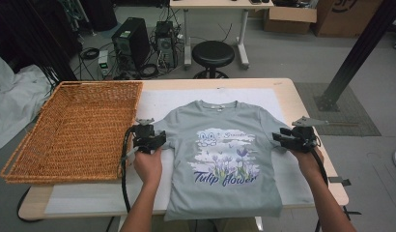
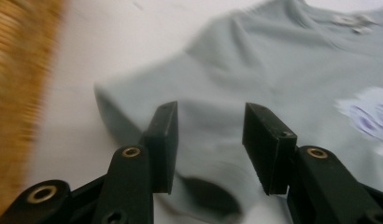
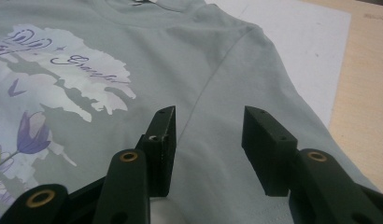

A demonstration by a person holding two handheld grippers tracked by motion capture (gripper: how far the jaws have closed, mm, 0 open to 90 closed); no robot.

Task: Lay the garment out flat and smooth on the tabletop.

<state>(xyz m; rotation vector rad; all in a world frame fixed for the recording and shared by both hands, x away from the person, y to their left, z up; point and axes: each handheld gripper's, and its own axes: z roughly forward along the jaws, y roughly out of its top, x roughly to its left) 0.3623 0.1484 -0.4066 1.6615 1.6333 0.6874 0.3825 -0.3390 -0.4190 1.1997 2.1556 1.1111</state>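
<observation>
Forearms: two bare forearms come in over the near edge of the tabletop, one on each side of the shirt.
Left gripper [image 1: 160, 138]: held over the white mat near the shirt's left sleeve, between the basket and the shirt. In the left gripper view its black jaws stand partly apart above the sleeve, with nothing clamped between them; the fingers [image 2: 162, 140] press on no cloth.
Right gripper [image 1: 279, 137]: held at the shirt's right sleeve, towards the right edge of the tabletop. In the right gripper view its jaws stand partly apart over the sleeve seam, gripping nothing; whether the tips touch the cloth I cannot tell.
T-shirt [image 1: 220, 159]: grey-green, lying flat and face up in the middle of the tabletop, collar towards the far edge, hem hanging just over the near edge. A print of clouds and purple tulips with the words "Tulip flower" sits on the chest.
White mat [image 1: 157, 104]: spread under the shirt, covering most of the tabletop.
Wicker basket [image 1: 75, 130]: shallow and rectangular, on the left part of the tabletop, its left side reaching past the left edge; apart from the shirt.
Beyond the far edge: a black stool [image 1: 213, 55] on the floor.
</observation>
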